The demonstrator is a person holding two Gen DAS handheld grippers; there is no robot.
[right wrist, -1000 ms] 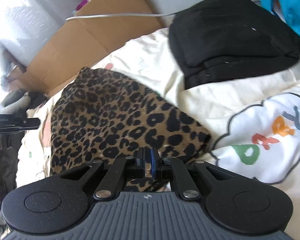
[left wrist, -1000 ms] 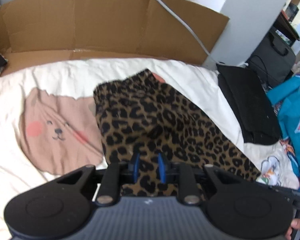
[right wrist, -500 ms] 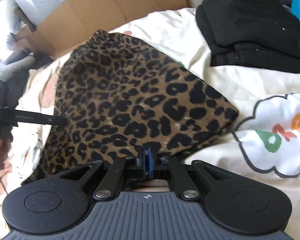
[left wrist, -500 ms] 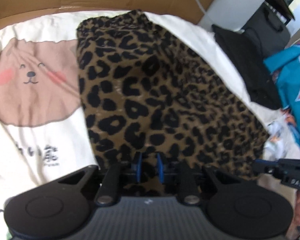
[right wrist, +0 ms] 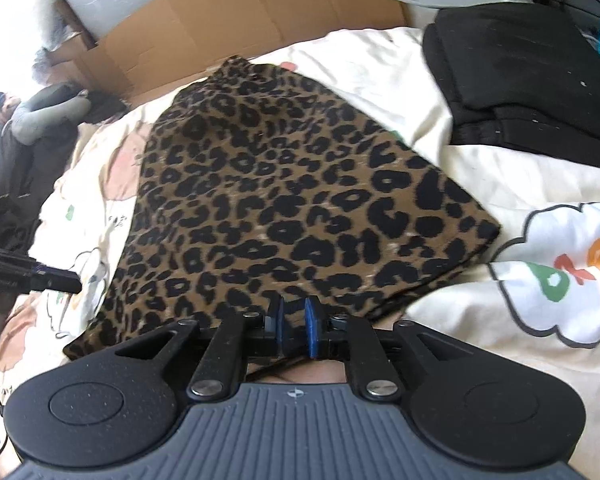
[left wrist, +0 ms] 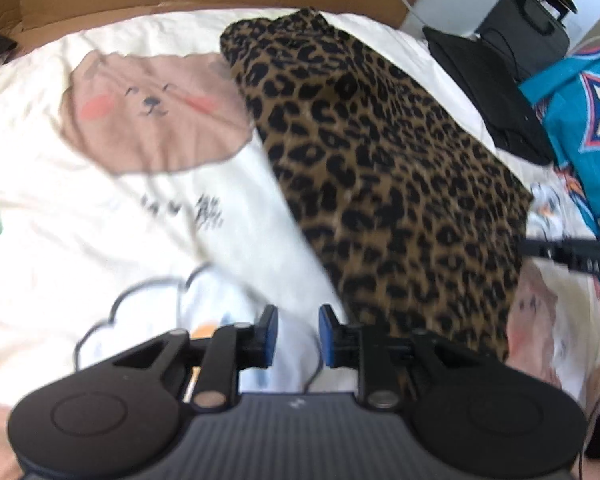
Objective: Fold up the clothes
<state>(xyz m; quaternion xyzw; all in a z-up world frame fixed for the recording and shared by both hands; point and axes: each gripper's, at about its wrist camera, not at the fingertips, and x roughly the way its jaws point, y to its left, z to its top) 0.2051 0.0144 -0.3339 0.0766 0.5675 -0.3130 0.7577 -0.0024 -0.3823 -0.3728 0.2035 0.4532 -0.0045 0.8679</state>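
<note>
A leopard-print garment [left wrist: 380, 168] [right wrist: 284, 200] lies folded flat on the cream printed bedsheet [left wrist: 112, 208]. My left gripper [left wrist: 298, 330] hovers over bare sheet just left of the garment's near corner. Its jaws are opening and nothing is between them. My right gripper [right wrist: 296, 320] sits at the garment's near edge. Its jaws are opening too, parted by a narrow gap with leopard fabric showing in it, and the pads no longer pinch the cloth. Each gripper shows in the other's view: the left gripper [right wrist: 32, 276] and the right gripper [left wrist: 568, 252].
A folded black garment [right wrist: 532, 80] lies at the far right of the bed. Flattened cardboard [right wrist: 260, 20] stands along the back with a grey cable across it. A turquoise garment [left wrist: 580, 120] lies at the right. A dark bag [left wrist: 536, 36] stands beyond the bed.
My left gripper let go of the leopard fabric and moved left off it over the sheet. My right gripper's shut jaws have parted slightly. The garment now lies flat.
</note>
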